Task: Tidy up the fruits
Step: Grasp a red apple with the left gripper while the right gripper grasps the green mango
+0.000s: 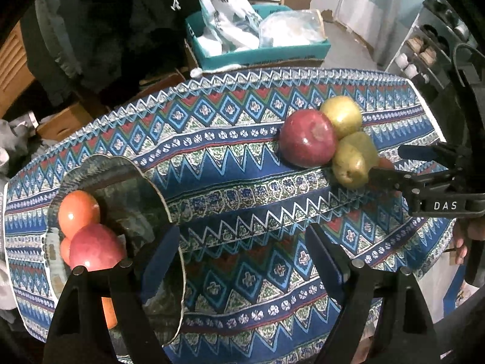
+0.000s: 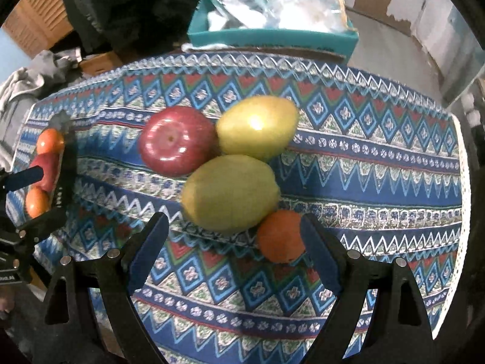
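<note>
Patterned blue tablecloth (image 2: 379,163), red round apple (image 2: 178,141) touching two yellow-green pears (image 2: 230,194) at centre, small orange (image 2: 280,236) at 5 o'clock, right gripper (image 2: 235,236) gaping empty, left gripper (image 1: 242,251) spread empty, dark glass plate (image 1: 136,188) holding red fruits at 8 o'clock.

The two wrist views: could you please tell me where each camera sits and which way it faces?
Left wrist: rides the left hand-held gripper, open, above the near table edge, facing across the patterned tablecloth; plate of fruit at left; right hand-held gripper and some fingers enter from the right.
Right wrist: rides the right hand-held gripper, open, facing the near pear and orange; left hand-held gripper at left.
Shared: red apple, pears, teal box.
</note>
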A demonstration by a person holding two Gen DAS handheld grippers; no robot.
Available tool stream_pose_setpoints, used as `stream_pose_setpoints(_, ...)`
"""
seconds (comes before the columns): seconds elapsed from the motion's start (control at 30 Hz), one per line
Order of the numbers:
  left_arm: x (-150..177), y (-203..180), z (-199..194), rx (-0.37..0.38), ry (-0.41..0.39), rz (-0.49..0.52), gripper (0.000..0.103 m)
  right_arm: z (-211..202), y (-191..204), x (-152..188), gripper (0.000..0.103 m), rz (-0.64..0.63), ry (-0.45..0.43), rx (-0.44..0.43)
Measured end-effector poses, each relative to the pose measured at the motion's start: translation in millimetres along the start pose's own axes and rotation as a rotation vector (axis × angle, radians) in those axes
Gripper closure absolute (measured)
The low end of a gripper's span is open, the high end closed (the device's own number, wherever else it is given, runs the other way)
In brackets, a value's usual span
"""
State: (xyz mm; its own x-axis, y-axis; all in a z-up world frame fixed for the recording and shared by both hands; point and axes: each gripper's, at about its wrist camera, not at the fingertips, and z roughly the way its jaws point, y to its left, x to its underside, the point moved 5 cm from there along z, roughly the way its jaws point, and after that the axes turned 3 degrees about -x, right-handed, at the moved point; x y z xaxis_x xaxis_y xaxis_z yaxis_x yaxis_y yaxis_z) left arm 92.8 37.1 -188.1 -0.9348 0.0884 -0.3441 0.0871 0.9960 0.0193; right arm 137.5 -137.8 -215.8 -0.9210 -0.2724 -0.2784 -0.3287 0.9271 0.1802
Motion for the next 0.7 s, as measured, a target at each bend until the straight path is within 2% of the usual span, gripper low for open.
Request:
stream_pose_setpoints(0.37,-11,-4,30,0.010,0.057,-0.027,0.017,33,7,-11,0.014,-0.029,0.027,-0.040)
stream_pose_setpoints(0.7,-19,-3,39,0.020,0.080,-0.054,0.017,55,13,-16,0.014,-0.057,0.046,-0.054)
